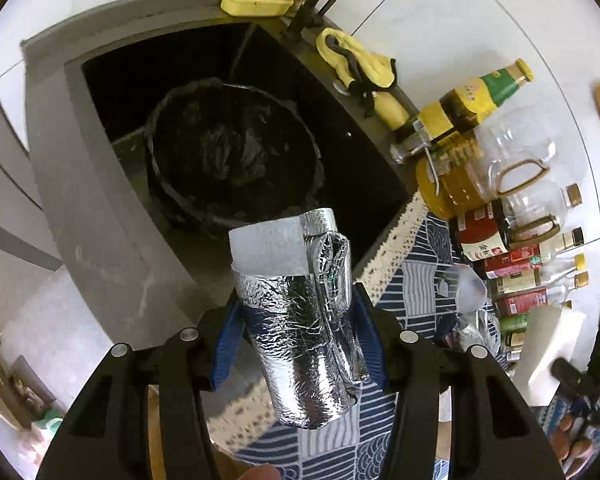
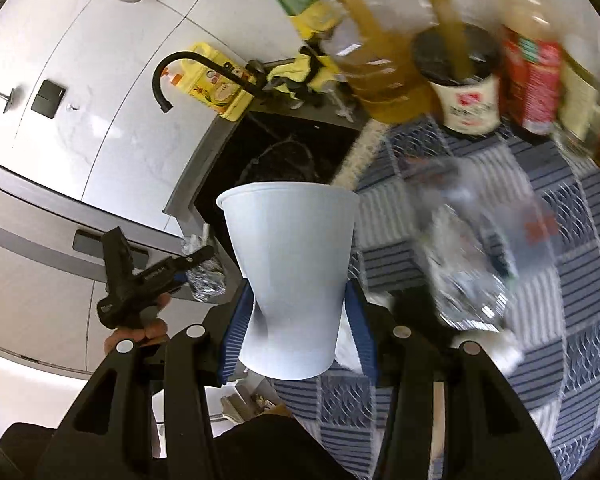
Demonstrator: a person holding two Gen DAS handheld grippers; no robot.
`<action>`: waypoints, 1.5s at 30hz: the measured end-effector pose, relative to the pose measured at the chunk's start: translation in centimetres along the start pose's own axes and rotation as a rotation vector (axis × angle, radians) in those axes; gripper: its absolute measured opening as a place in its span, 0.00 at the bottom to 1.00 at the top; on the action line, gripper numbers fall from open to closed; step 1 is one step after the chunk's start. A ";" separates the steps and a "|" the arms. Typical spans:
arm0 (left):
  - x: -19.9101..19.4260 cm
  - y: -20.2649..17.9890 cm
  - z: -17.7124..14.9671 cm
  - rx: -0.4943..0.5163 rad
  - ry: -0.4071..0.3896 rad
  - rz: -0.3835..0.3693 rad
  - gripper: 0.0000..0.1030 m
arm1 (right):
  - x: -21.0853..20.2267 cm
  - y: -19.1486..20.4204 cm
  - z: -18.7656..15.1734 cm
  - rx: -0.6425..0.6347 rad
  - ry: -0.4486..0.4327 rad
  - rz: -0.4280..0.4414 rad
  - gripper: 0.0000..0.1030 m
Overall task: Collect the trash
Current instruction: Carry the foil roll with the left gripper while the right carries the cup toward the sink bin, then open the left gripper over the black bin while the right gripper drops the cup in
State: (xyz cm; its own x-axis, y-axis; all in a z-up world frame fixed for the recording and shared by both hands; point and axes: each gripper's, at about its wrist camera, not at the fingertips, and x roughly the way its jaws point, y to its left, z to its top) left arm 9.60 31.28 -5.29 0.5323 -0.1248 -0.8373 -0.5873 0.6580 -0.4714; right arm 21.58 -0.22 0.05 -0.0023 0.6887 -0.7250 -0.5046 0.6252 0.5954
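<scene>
My left gripper (image 1: 296, 340) is shut on a silver foil pouch (image 1: 300, 320) with a white inner lining, held upright just short of the dark sink. In the sink sits a bin lined with a black bag (image 1: 232, 152), beyond and a little left of the pouch. My right gripper (image 2: 296, 316) is shut on a white paper cup (image 2: 290, 276), squeezed in near its base, mouth pointing toward the sink (image 2: 284, 148). The right wrist view also shows the left gripper (image 2: 196, 268) with the foil pouch (image 2: 206, 276) at the counter edge, a hand (image 2: 140, 332) holding it.
Oil and sauce bottles (image 1: 480, 168) crowd the counter right of the sink. A yellow cloth (image 1: 356, 64) and a black tap (image 2: 180, 76) sit at the sink's rim. A crumpled clear plastic bottle (image 2: 472, 256) lies on the blue patterned cloth (image 2: 560, 280).
</scene>
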 end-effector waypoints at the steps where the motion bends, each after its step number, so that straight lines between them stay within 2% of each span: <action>1: 0.1 0.2 0.6 0.008 0.004 0.001 0.48 | 0.5 0.5 0.5 0.001 0.000 0.003 0.47; 13: 0.2 2.5 9.9 0.098 0.013 -0.007 0.49 | 8.5 5.9 6.2 0.037 -0.014 0.030 0.47; 18: 0.2 3.8 13.1 0.107 0.023 -0.010 0.50 | 11.7 8.3 8.8 0.009 -0.019 -0.033 0.47; 27: 3.1 5.2 17.6 0.138 0.081 -0.031 0.50 | 18.9 10.4 13.8 0.011 0.063 -0.049 0.47; 29: 3.7 5.2 18.2 0.142 0.094 -0.035 0.51 | 20.0 10.8 14.6 -0.004 0.072 -0.075 0.48; 30: 4.1 5.3 18.5 0.141 0.101 -0.028 0.58 | 20.5 10.9 15.0 -0.006 0.079 -0.080 0.53; 32: 4.6 5.5 18.8 0.134 0.107 -0.033 0.66 | 21.3 11.1 15.7 0.005 0.091 -0.080 0.61; 33: 4.8 5.7 18.9 0.126 0.109 -0.043 0.68 | 21.4 11.2 16.0 0.004 0.093 -0.085 0.63; 40: 7.2 7.2 19.3 0.094 0.139 -0.039 0.68 | 21.7 10.9 17.0 0.015 0.096 -0.122 0.63; 43: 7.4 7.7 19.2 0.084 0.148 -0.022 0.68 | 21.8 11.3 17.0 -0.008 0.097 -0.192 0.63; 45: 7.3 8.0 18.9 0.087 0.162 -0.018 0.68 | 21.4 11.7 16.8 -0.005 0.090 -0.182 0.63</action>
State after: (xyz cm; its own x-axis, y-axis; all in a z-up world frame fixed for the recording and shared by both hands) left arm 20.30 49.64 -9.94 0.4328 -0.2504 -0.8660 -0.5199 0.7155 -0.4667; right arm 30.11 27.96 -2.69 0.0118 0.5288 -0.8487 -0.5078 0.7343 0.4505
